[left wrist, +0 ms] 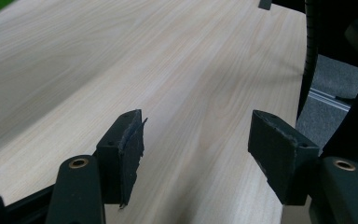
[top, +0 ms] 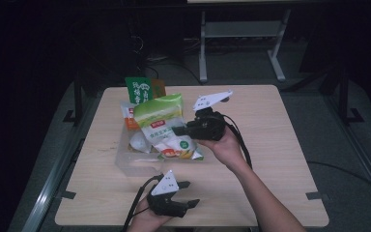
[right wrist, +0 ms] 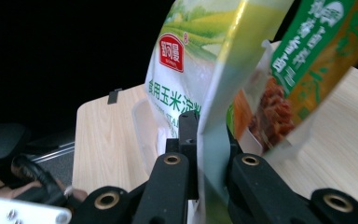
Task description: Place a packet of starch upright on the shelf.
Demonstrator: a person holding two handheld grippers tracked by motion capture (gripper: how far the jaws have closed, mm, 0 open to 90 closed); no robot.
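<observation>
green-white pouch (top: 166, 126) | upright, long axis vertical | right claw (top: 182, 129) clamped on its edge | left claw (top: 188, 194) apart

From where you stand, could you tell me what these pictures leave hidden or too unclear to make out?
- Clear bin, high view: its contents are covered by the green-and-white pouch held by the right gripper.
- Dark green packet, high view: lower part hidden behind the pouch; print too small to read.
- Pouch, right gripper view: cut off by the top edge.
- Left gripper, left gripper view: beyond its open jaws, bare table.
</observation>
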